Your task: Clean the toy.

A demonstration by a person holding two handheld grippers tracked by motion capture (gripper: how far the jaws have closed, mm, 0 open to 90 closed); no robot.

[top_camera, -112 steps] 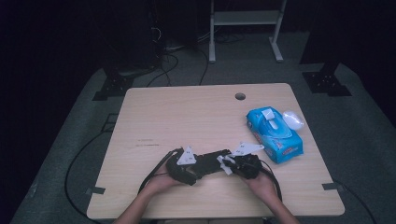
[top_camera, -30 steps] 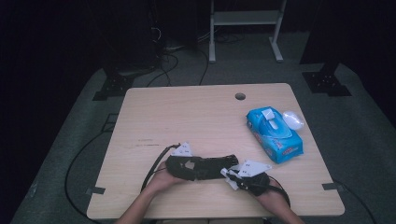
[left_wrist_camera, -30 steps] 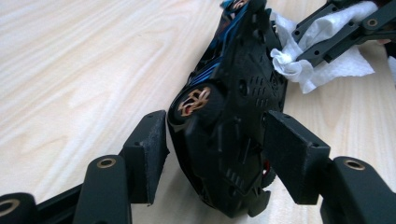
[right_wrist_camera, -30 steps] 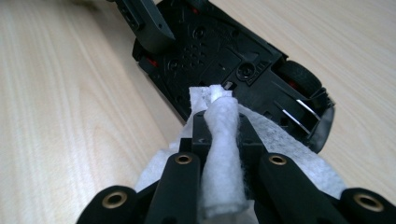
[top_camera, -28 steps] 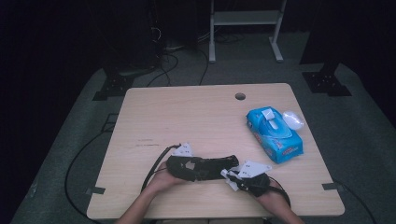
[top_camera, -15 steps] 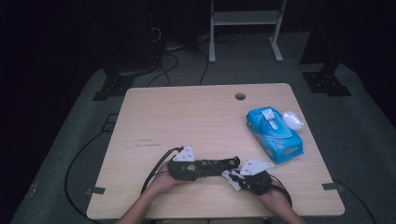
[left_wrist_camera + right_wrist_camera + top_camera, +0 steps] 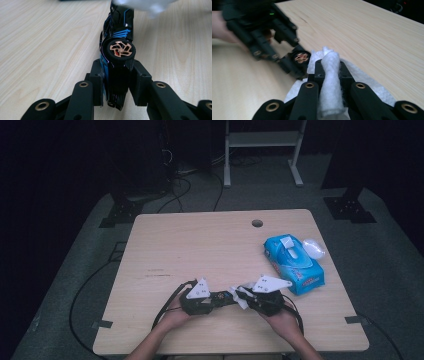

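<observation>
Near table (image 7: 200, 245) edge: left gripper (image 7: 117, 82), jaws just closed, clamps the black-and-blue toy car (image 7: 117, 52) by its body, right gripper (image 7: 329, 72) pinches a white wipe (image 7: 329, 82) touching the car's end; wiping looks barely begun, wipes pack (image 7: 294, 264) far right.

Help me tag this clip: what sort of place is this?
Probably a lab or recording studio: a bare wooden table on grey carpet, cables trailing across the floor, and black stand bases against dark surroundings.
</observation>
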